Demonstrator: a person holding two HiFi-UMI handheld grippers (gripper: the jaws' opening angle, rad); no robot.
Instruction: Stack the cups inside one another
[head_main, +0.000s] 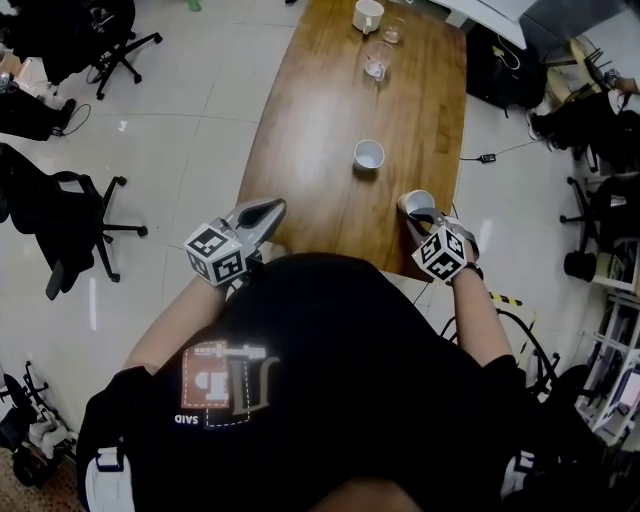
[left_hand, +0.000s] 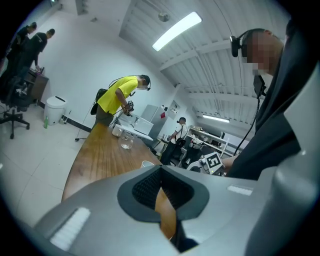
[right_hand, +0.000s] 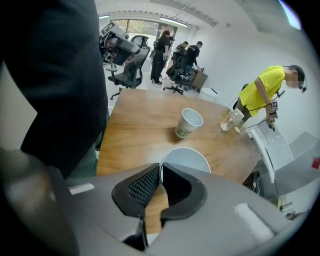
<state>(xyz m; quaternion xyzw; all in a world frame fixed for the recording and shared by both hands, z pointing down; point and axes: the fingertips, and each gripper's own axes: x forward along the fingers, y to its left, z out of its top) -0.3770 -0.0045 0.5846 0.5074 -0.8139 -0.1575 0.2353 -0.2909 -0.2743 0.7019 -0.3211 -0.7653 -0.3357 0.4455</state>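
**Right gripper (head_main: 424, 216) pinches near cup (head_main: 416, 200)**

Left gripper (head_main: 268, 212) is pressed together, empty, at the table's (head_main: 320, 120) near edge. The white mid cup (head_main: 369, 155) stands upright, apart. At the near right edge, the right gripper clamps the white near cup's rim.

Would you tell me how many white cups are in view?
3: near cup, rim pinched in the right gripper; middle cup, centre of the table; far cup, at its far end.
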